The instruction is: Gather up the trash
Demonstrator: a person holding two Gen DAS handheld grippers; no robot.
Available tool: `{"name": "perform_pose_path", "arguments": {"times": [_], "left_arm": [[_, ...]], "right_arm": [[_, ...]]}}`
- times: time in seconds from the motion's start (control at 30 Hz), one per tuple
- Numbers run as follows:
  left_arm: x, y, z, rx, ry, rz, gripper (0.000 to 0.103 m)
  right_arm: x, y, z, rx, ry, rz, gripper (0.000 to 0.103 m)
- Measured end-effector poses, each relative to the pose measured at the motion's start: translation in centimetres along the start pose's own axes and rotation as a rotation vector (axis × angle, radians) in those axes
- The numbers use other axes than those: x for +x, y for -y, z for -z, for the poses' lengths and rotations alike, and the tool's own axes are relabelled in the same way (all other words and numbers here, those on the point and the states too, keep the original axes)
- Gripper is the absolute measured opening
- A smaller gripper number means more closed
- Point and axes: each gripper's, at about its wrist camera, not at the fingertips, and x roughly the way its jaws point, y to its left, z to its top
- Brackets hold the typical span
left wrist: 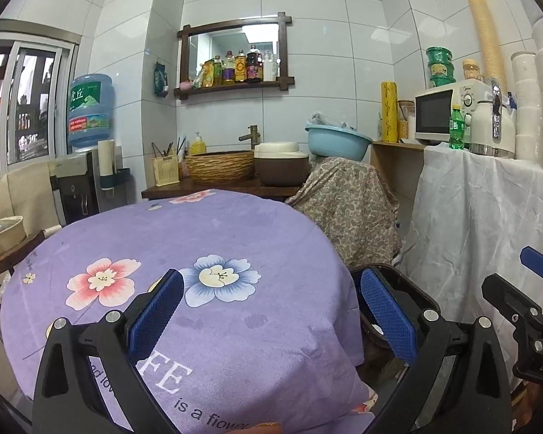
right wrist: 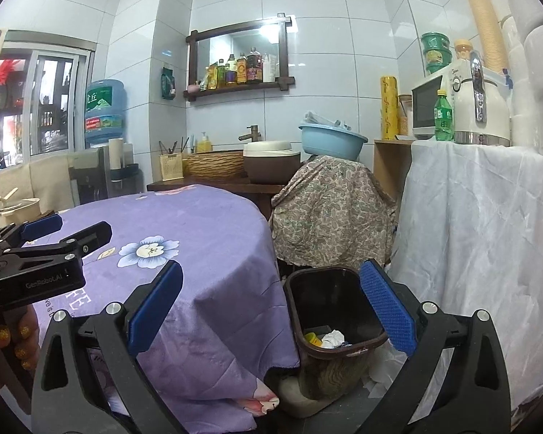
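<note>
Both the left gripper point(left wrist: 271, 311) and right gripper point(right wrist: 271, 307) gape wide and empty, the right above the brown bin point(right wrist: 335, 329) holding crumpled trash point(right wrist: 331, 338) beside the table's point(right wrist: 199, 224) edge.

Right hand-held gripper point(right wrist: 271, 311) empty, agape; bin point(right wrist: 344, 358) holds trash point(right wrist: 331, 338).

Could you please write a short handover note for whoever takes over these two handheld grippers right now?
Left gripper: jaws open, empty, above the purple flowered tablecloth.
Right gripper: jaws open, empty, beside the table, near the dark brown plastic bin on the floor.
Done: crumpled white paper and a yellow scrap lie in the bin.
Left: no trash shows on the visible tabletop; check the areas out of view before stopping.
</note>
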Motion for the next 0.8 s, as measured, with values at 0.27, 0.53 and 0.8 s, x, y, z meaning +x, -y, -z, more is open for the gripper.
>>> {"name": "perform_pose_path", "arguments": {"times": [0.27, 0.53, 0.8], "left_arm": [[-0.37, -0.16, 0.11, -0.014, 0.012, 0.007, 0.097], [-0.46, -0.56, 0.36, -0.029, 0.009, 0.009, 0.097], [-0.42, -0.54, 0.47, -0.027, 0.001, 0.006, 0.097]], "right_arm": [[-0.38, -0.3, 0.09, -0.006, 0.003, 0.001, 0.097], [-0.37, -0.62, 0.01, -0.004, 0.001, -0.003, 0.097], [-0.11, -0.66, 0.17, -0.008, -0.016, -0.006, 0.097]]}}
